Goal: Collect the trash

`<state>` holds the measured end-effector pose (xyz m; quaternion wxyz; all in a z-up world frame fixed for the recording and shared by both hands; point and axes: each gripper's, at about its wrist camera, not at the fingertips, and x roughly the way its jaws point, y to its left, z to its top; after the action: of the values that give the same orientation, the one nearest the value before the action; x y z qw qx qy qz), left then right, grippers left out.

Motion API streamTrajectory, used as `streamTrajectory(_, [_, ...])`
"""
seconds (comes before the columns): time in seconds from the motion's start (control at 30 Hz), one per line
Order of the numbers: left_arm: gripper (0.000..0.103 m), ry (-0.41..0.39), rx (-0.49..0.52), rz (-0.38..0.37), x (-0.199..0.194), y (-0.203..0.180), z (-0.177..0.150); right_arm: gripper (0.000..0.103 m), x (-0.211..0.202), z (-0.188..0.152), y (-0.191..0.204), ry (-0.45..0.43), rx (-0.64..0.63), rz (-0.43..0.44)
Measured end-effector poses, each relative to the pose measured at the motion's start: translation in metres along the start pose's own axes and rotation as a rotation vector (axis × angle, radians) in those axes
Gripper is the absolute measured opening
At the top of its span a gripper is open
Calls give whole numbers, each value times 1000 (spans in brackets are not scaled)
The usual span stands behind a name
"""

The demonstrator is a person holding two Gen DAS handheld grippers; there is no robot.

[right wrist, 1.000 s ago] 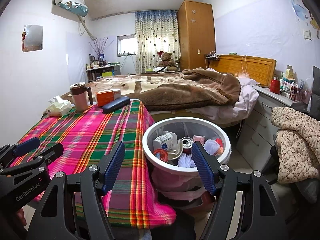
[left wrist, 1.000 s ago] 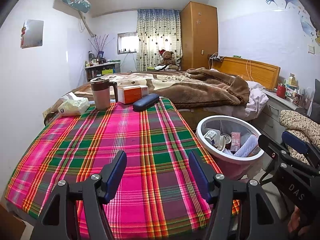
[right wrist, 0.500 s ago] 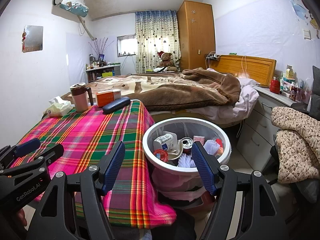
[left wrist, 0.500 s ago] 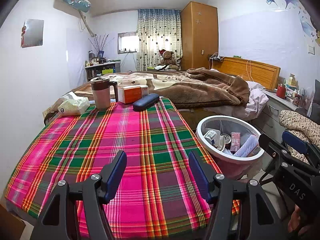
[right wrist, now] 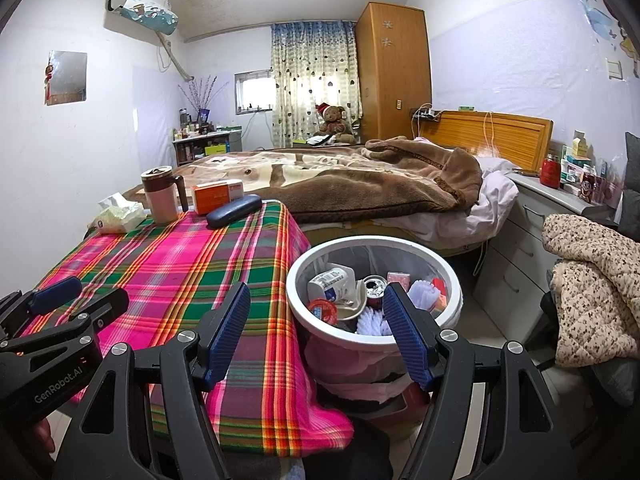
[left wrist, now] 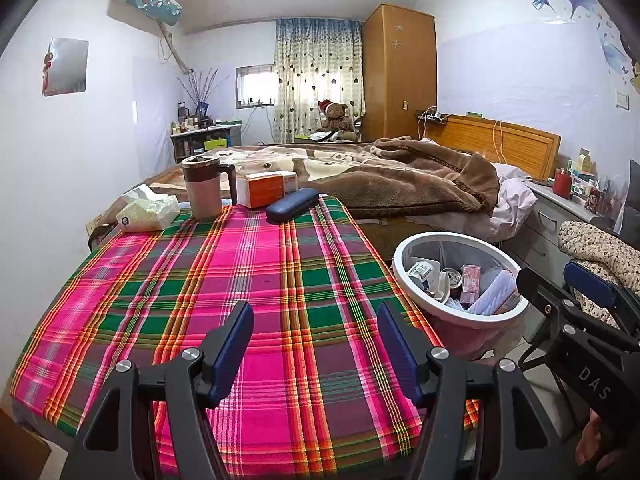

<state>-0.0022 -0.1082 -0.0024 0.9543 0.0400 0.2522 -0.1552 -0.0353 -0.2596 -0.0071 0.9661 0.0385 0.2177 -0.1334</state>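
Both the left gripper (left wrist: 314, 346) and right gripper (right wrist: 316, 332) gape empty. The trash bin (right wrist: 451, 276) stands beside the plaid surface (left wrist: 240, 280); its contents overlap, and the base is hidden.

Near tablecloth (left wrist: 280, 280) bare; mug (left wrist: 202, 190), box (left wrist: 266, 188), case (left wrist: 292, 205) crowd far edge; bin (right wrist: 374, 330) beside.

Bed (left wrist: 360, 176), wooden wardrobe (left wrist: 398, 72), curtained window (left wrist: 256, 86), white walls.
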Motion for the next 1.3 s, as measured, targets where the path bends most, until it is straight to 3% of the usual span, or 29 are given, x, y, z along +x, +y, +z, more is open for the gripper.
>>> streamTrajectory(1.3, [64, -1, -2, 1, -2, 1, 0, 70, 0, 0, 1, 0, 0, 3])
